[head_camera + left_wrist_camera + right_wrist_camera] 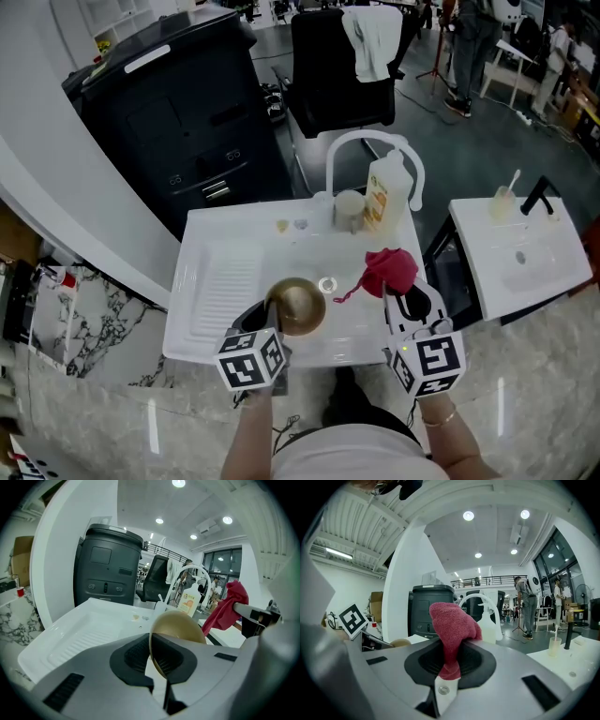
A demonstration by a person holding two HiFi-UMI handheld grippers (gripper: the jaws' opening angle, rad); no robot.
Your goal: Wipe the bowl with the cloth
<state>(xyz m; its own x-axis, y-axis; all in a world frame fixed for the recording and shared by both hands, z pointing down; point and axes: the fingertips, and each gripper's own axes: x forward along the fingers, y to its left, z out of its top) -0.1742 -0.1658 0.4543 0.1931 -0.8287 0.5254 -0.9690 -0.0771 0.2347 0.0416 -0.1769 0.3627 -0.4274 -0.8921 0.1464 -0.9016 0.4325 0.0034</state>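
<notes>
Over the white sink (216, 281), left tool (270, 317) grips bowl (300, 305), right tool (410, 302) grips cloth (389, 270).

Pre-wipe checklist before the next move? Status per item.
1. Left gripper shut on the bowl rim: ok.
2. Right gripper shut on the cloth: ok, with a bunch of cloth standing free above the jaws.
3. Cloth touching the bowl: not ok. In the head view they are apart, the cloth to the bowl's right.
4. Bowl held over the sink: ok.
5. Bottle and cup out of the way: ok, both at the sink's back edge.
6. Which face of the bowl is toward the cloth: cannot tell.
</notes>
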